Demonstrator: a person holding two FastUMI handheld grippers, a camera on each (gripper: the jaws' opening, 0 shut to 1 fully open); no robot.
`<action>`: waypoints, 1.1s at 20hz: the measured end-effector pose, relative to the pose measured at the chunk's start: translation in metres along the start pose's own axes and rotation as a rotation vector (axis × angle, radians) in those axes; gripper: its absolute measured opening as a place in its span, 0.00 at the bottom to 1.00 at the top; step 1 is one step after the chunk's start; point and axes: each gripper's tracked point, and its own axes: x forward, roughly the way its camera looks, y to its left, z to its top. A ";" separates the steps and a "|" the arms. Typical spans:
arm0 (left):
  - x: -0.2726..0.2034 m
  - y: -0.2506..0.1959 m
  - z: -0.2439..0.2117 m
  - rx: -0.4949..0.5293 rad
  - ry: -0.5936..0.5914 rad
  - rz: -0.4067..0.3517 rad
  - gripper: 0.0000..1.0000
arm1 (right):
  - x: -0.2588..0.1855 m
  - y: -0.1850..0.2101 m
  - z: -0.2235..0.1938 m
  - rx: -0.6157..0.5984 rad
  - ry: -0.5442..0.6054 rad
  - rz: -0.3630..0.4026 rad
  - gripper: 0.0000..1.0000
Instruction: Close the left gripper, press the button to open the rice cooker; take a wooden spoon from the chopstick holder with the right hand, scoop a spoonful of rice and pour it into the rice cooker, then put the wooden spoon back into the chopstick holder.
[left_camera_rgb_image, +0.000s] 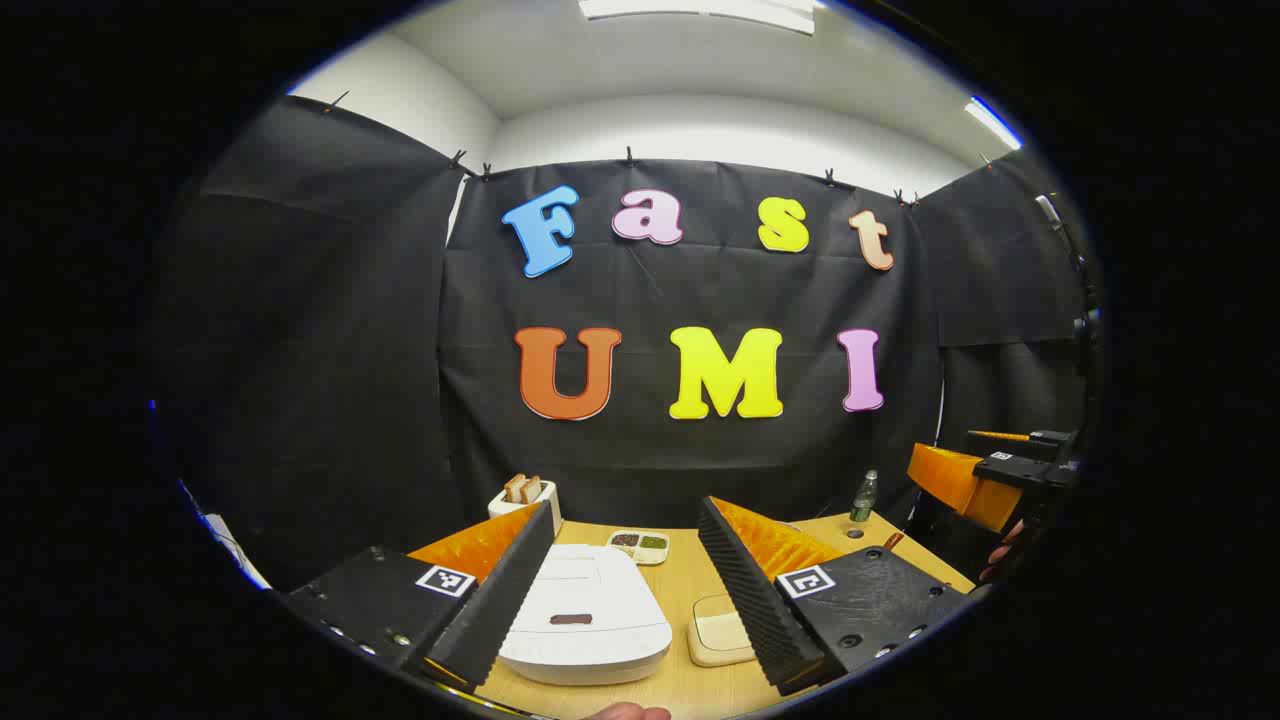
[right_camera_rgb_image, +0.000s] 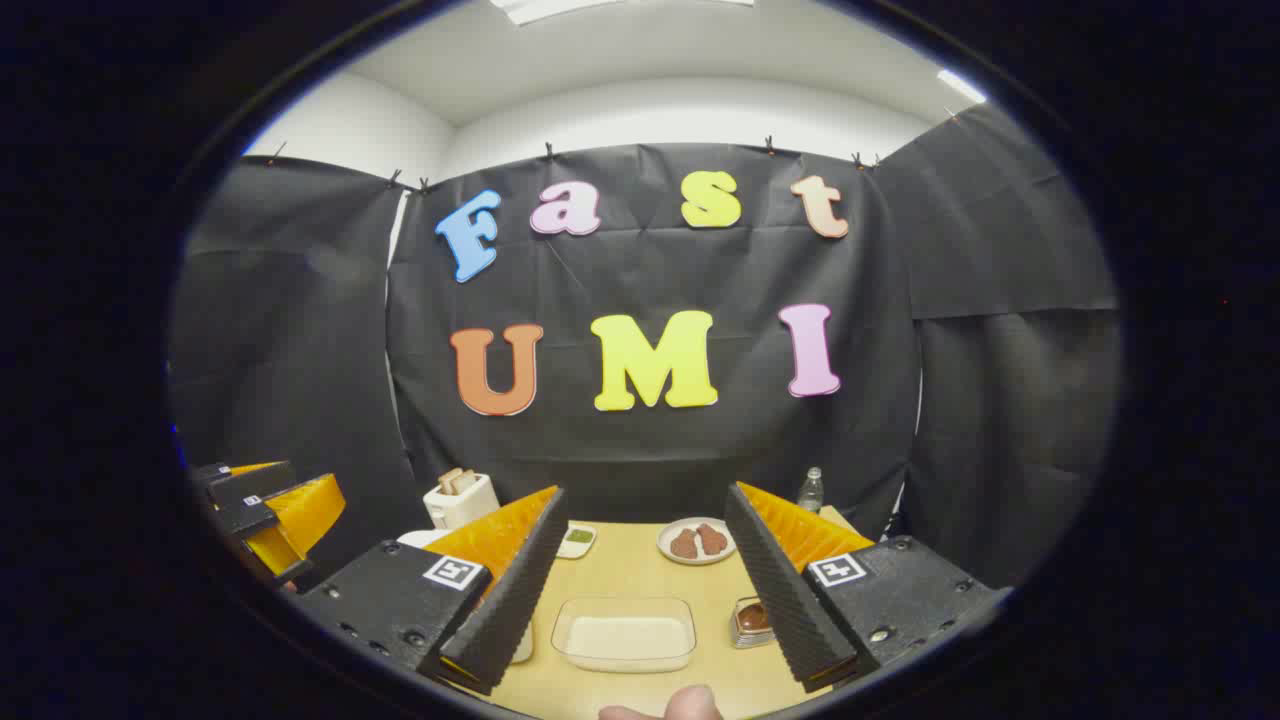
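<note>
Left claw (left_camera_rgb_image: 625, 590) wide open, empty

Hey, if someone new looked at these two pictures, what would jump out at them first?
Probably the white rice cooker, lid shut, on the wooden table between the open left tongs. In the right gripper view, a clear tub of white rice lies between the open right tongs, with a plate of brown food behind it.

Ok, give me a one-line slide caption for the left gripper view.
Left gripper held open above the closed white rice cooker on the wooden table.
</note>
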 end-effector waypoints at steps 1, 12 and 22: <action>-0.001 0.001 0.001 -0.004 0.001 0.002 0.94 | 0.000 -0.002 0.002 -0.001 -0.005 -0.003 1.00; 0.000 -0.003 0.002 -0.011 0.006 -0.011 0.94 | 0.001 -0.011 -0.001 -0.001 0.001 -0.021 0.99; 0.004 -0.006 -0.001 -0.017 0.016 -0.010 0.95 | 0.006 -0.016 -0.001 -0.011 0.005 -0.021 1.00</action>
